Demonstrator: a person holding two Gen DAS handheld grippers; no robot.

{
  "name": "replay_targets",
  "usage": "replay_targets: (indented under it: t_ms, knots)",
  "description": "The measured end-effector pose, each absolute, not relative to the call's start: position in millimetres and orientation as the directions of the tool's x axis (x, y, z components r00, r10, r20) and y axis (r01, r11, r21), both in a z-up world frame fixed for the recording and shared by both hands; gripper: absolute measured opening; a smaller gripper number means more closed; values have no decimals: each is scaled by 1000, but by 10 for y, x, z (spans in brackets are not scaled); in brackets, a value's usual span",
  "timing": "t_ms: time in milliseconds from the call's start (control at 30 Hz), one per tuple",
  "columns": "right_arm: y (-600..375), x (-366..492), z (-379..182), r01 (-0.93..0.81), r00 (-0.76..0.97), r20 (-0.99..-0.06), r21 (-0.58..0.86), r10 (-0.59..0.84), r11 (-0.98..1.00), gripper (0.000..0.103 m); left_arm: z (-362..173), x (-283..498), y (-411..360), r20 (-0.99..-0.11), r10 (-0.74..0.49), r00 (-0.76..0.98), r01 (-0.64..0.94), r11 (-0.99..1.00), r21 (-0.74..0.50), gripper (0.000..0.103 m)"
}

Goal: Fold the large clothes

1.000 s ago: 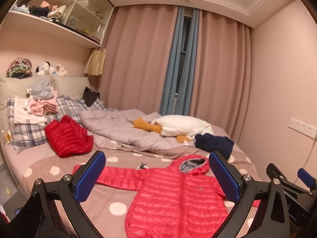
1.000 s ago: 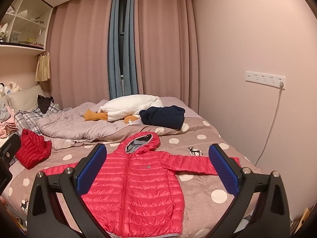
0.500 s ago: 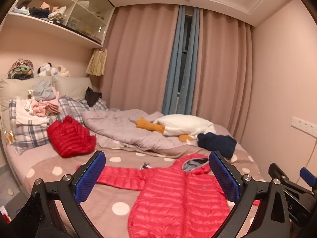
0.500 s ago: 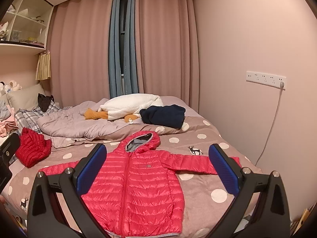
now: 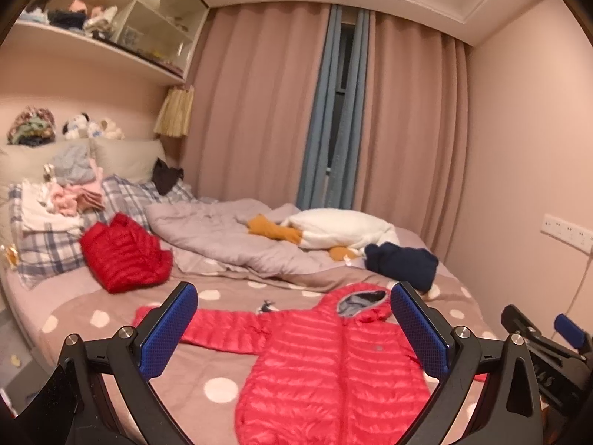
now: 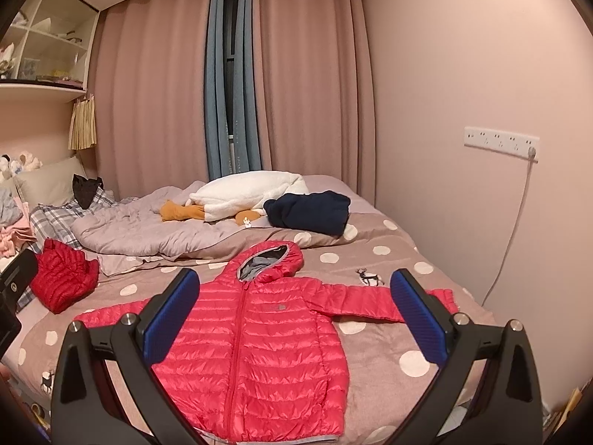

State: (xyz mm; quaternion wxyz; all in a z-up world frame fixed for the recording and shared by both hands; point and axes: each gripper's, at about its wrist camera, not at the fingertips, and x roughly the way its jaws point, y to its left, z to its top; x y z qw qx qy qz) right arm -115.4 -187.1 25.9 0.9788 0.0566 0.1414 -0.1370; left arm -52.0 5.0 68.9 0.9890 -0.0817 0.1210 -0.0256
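A red hooded puffer jacket [image 6: 267,348] lies flat and face up on the polka-dot bed, sleeves spread to both sides, hood toward the far wall. It also shows in the left wrist view [image 5: 333,371]. My left gripper [image 5: 294,330] is open and empty, held above the near edge of the bed over the jacket's left side. My right gripper [image 6: 294,319] is open and empty, above the jacket's body. The right gripper's body shows in the left wrist view [image 5: 545,337] at the right edge.
A folded darker red puffer jacket [image 5: 124,256] lies near plaid pillows [image 5: 44,248] with piled clothes. A crumpled grey duvet [image 6: 155,230], white plush toy [image 6: 252,196] and navy garment [image 6: 311,213] lie behind the jacket. A wall [image 6: 481,92] with sockets runs along the right.
Both grippers drifted slightly back and up; the jacket sits a little lower in the views. Jaws stayed open. The jacket has not moved on the bed.
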Motion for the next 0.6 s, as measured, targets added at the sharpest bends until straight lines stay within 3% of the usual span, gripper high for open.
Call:
replay_targets:
  t_ms: [233,367,433,600]
  knots:
    - [-2690,-564,-121,354,874,-406,159,-266,922,103,362,327,616,-300,42,953,-120,962,-247,103]
    - [-3480,-212,-494,473,815,-497,272,-298,838,103,-21,890,1092,-405,135,904,-258,929,-265,103]
    - [-3936,-31,-770,542,769,-557,307,-315,782,103,-306,1196,1383,-477,108,872,-283,906,-313,103]
    - [-4861,203,-1493,736,595,-713,297,-372,608,101,-1163,1673,2106,-554,16,833,-356,781,-513,100]
